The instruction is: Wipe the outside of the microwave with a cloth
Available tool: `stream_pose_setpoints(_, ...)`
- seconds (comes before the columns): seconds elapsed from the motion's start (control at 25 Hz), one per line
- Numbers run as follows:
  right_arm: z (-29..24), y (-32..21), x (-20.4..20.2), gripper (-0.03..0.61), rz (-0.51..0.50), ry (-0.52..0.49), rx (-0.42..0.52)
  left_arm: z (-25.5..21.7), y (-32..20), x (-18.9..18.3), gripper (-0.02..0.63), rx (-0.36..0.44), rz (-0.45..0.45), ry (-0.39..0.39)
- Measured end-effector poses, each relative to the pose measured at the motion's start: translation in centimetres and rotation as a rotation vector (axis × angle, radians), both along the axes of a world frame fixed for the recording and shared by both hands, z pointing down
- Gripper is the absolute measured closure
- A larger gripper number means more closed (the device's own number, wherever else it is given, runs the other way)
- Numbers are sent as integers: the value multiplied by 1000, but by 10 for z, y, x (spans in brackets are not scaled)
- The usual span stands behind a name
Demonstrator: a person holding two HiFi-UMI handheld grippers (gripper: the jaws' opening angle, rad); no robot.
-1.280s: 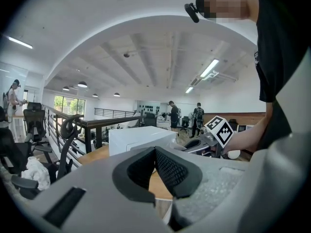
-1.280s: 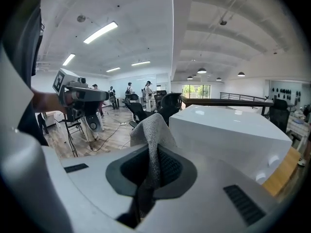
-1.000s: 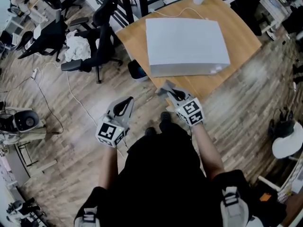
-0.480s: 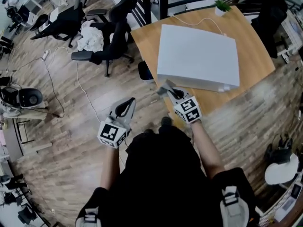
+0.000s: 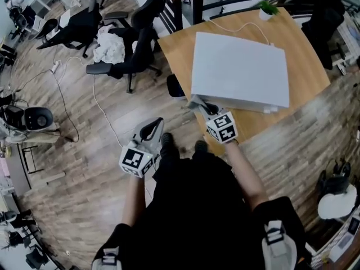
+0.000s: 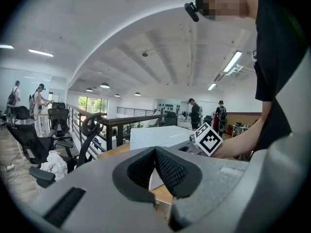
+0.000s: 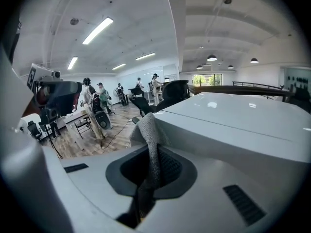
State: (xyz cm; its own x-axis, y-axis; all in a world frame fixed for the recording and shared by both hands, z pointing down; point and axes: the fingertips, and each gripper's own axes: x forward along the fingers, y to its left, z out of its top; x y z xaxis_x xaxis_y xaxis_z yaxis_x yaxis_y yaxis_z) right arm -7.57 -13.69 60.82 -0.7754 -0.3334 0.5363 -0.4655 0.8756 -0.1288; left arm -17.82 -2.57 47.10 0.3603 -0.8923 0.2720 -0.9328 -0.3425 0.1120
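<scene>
The white microwave (image 5: 239, 69) stands on a wooden table (image 5: 306, 77). My right gripper (image 5: 201, 106) is at its near left corner, shut on a grey cloth (image 5: 193, 100). In the right gripper view the cloth (image 7: 149, 139) sticks up from between the closed jaws, right beside the microwave's edge (image 7: 233, 125); I cannot tell whether it touches. My left gripper (image 5: 157, 124) hangs over the floor to the left of the table, shut with nothing in it. In the left gripper view the microwave (image 6: 156, 135) shows beyond the meeting pads (image 6: 167, 171).
Black office chairs (image 5: 135, 49) stand to the table's left, one with a white heap of fabric (image 5: 109, 43). A small potted plant (image 5: 266, 8) and a white cable (image 5: 236, 26) are at the table's far edge. A dark bin (image 5: 175, 86) sits under the table corner.
The right gripper with the cloth has moved forward up to the microwave's near left corner. The left gripper has kept its place beside me.
</scene>
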Motion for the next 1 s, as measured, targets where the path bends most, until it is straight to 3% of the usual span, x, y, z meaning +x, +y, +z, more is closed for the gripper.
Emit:
stream_pose_setpoints(0.24,1,-3,-10,565,124,-23,-50,-8,-25,-20,612,0,114,-8)
stream_pose_setpoints(0.6,0,-18,-11,565,303,-160,-160,-20,-55,-29,612,24,220,-21)
stream_pose_setpoints(1.0,0,-21,-8,565,358,-199,-190,-13,-59,-28,612,6,246,-11)
